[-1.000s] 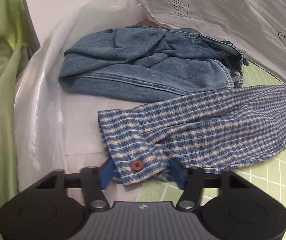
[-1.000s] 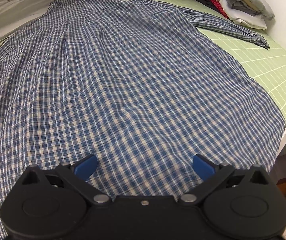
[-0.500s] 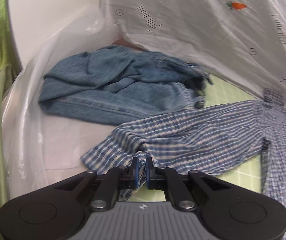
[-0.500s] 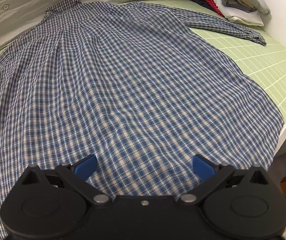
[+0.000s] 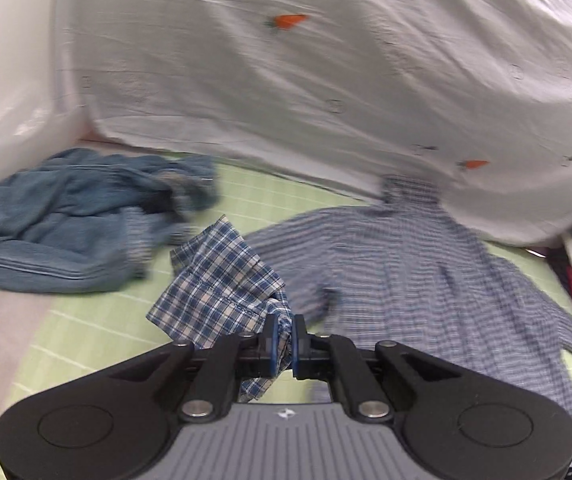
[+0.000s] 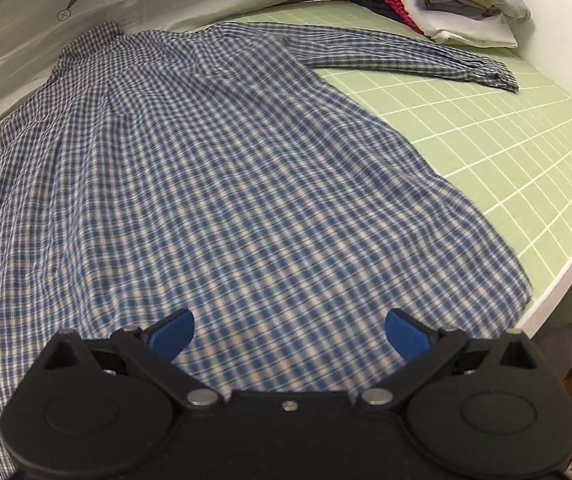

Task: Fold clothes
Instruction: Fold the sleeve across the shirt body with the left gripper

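Observation:
A blue and white checked shirt [image 6: 214, 184] lies spread back-up on the green grid mat [image 6: 485, 152], collar toward the white sheet. Its right sleeve [image 6: 405, 56] stretches out flat toward the far right. My left gripper [image 5: 282, 336] is shut on the cuff [image 5: 218, 280] of the other sleeve, which hangs lifted above the mat beside the shirt's body [image 5: 425, 264]. My right gripper [image 6: 287, 332] stands open just above the shirt's lower part, nothing between its blue fingers [image 6: 172, 330].
A crumpled denim garment [image 5: 74, 224] lies at the left on the mat. A white sheet with carrot prints [image 5: 286, 80] rises behind. A pile of folded clothes [image 6: 445, 4] sits at the far right corner. The table's white edge [image 6: 557, 280] runs at the right.
The left gripper closed on the sleeve cuff, lifted it and carried it right, toward the shirt's body. The right gripper drifted over the shirt, still open.

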